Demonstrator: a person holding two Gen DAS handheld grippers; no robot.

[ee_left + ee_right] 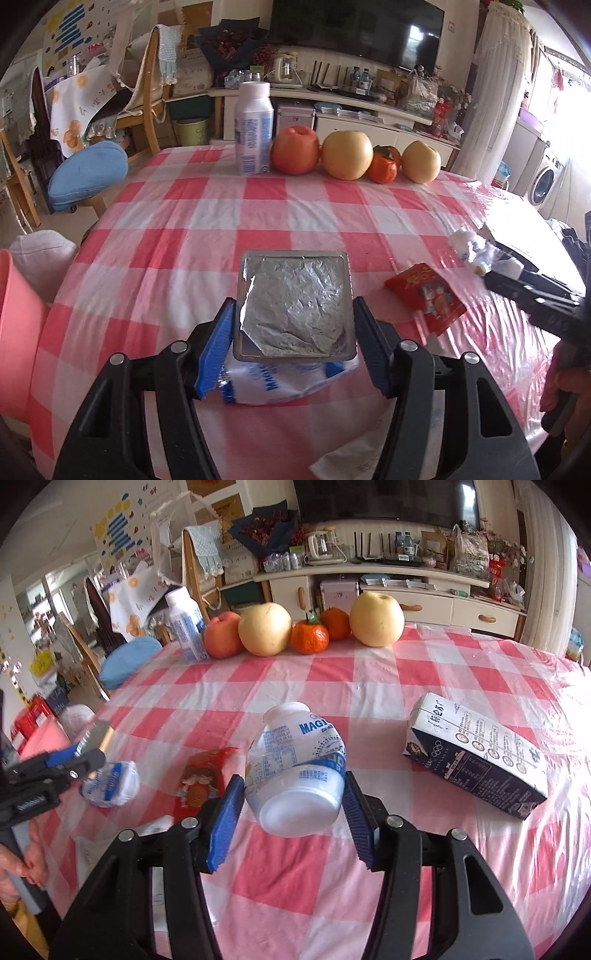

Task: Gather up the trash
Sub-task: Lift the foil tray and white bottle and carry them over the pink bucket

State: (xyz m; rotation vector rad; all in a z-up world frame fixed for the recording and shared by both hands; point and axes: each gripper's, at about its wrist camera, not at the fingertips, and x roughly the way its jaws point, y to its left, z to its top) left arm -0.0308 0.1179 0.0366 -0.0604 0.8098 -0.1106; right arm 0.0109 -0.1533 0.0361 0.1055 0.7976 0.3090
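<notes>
While your left claw (293,334) clamps a foil-lidded cup (295,306) and your right claw (293,805) clamps a squat bottle (295,768), the red wrapper (205,775) lies on the worktop (369,686) between them, long axis pointing away, nearer your left.

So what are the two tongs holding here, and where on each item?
Left tongs: a foil-lidded yogurt cup, clamped across its sides just under the rim. Right tongs: a white plastic bottle, gripped across its lower body near the base.
</notes>
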